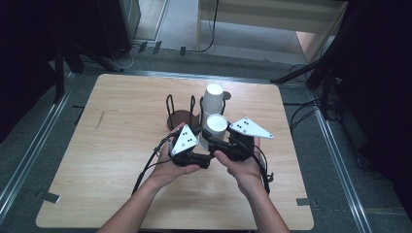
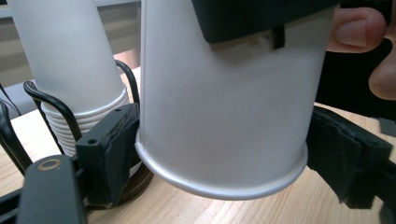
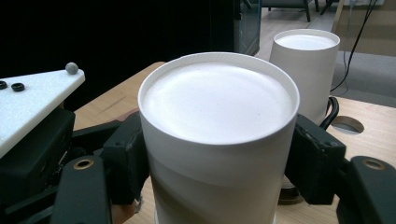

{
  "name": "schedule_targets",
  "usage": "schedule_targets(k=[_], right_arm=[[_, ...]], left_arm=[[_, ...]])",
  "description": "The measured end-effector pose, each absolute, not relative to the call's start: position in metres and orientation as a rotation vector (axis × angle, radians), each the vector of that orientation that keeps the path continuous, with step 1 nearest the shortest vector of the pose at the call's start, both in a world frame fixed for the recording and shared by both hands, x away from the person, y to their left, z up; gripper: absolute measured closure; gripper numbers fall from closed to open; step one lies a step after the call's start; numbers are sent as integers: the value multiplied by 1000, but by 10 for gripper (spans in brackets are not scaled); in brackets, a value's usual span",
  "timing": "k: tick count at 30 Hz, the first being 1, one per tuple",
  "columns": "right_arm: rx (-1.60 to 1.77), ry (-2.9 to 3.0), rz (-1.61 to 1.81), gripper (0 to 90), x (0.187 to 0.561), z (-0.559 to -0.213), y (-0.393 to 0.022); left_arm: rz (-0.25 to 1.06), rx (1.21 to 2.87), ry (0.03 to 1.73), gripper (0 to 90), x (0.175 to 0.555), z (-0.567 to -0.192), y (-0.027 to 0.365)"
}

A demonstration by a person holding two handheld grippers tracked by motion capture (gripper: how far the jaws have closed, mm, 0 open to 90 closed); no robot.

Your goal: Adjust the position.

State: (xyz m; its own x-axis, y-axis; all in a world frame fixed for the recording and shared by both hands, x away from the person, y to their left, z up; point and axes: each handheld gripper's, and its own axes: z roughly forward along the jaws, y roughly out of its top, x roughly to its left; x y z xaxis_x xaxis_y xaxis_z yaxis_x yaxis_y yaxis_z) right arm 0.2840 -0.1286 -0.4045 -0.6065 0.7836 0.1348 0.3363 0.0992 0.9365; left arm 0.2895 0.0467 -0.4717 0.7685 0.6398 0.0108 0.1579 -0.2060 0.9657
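A white paper cup [image 1: 215,124] is held upside down just above the table, flat bottom up. In the left gripper view, the cup [image 2: 219,102] has its rolled rim at the bottom, and my left gripper [image 2: 224,158] has a pad against each side of that rim. My right gripper [image 3: 219,158] is shut on the cup [image 3: 219,98] higher up, a pad pressing each side of the wall. In the high view the left gripper [image 1: 205,144] and right gripper [image 1: 221,138] meet at the cup from left and right.
A stack of upside-down white cups [image 1: 213,97] [image 2: 70,56] [image 3: 306,65] stands in a black wire holder [image 1: 180,116] just behind the held cup. The wooden table [image 1: 121,145] has bare room on the left and at the front. Dark stands and cables surround it.
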Motion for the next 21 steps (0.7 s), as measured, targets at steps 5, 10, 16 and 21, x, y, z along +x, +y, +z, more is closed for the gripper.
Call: schedule_targets(k=[5, 10, 16, 21], right_arm=[[1086, 1974, 1504, 283, 282, -406, -127], [1115, 1996, 1497, 214, 283, -408, -126], [1149, 2003, 1504, 186, 284, -413, -127], [1181, 1998, 1506, 172, 284, -413, -126]], left_arm=[[494, 1742, 633, 207, 288, -473, 47], [509, 1714, 627, 226, 286, -471, 46], [538, 1699, 622, 235, 286, -469, 47], [566, 1686, 624, 232, 286, -469, 47]])
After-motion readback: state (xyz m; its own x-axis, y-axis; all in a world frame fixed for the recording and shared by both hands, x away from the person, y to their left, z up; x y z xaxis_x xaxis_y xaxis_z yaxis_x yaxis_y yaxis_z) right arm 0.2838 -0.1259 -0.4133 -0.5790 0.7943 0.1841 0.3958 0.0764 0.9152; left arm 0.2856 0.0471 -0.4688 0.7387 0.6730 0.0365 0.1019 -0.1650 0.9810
